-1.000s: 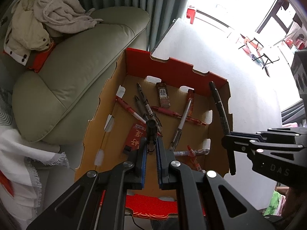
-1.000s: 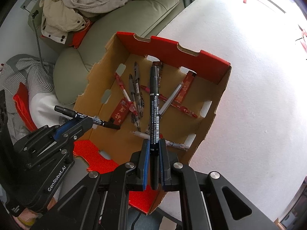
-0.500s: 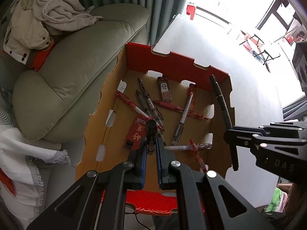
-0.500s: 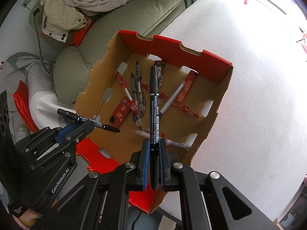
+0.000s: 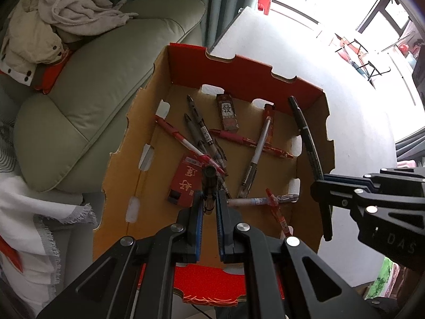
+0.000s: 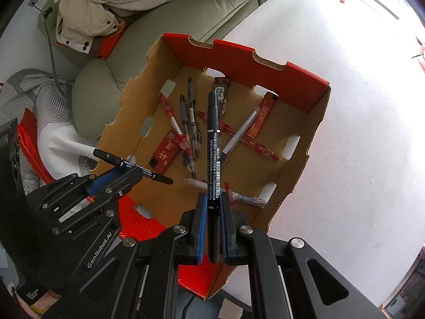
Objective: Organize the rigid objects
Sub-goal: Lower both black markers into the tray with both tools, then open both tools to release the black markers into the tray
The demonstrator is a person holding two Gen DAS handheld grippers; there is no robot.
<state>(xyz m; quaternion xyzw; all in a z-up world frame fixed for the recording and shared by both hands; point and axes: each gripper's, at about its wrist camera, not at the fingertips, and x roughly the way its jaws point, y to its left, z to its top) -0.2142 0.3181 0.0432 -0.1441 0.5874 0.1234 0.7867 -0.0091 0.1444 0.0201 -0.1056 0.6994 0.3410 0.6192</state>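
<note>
While both markers hang over the box (image 6: pixel 317 122), neither is dropped yet.
Left gripper (image 5: pixel 209 207) and right gripper (image 6: pixel 213 204) jaws each clamp a black marker; loose pens (image 5: pixel 202 138) already inside, 12 o'clock.

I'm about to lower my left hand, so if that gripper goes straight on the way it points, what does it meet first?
Probably the red packet and crossed pens on the box floor; depth is unclear.

A brown cardboard box (image 6: pixel 300 175) with red sides holds mixed-up pens and small red packs (image 6: pixel 166 154). Two black markers (image 6: pixel 213 143) (image 6: pixel 132 166) are held above it.
</note>
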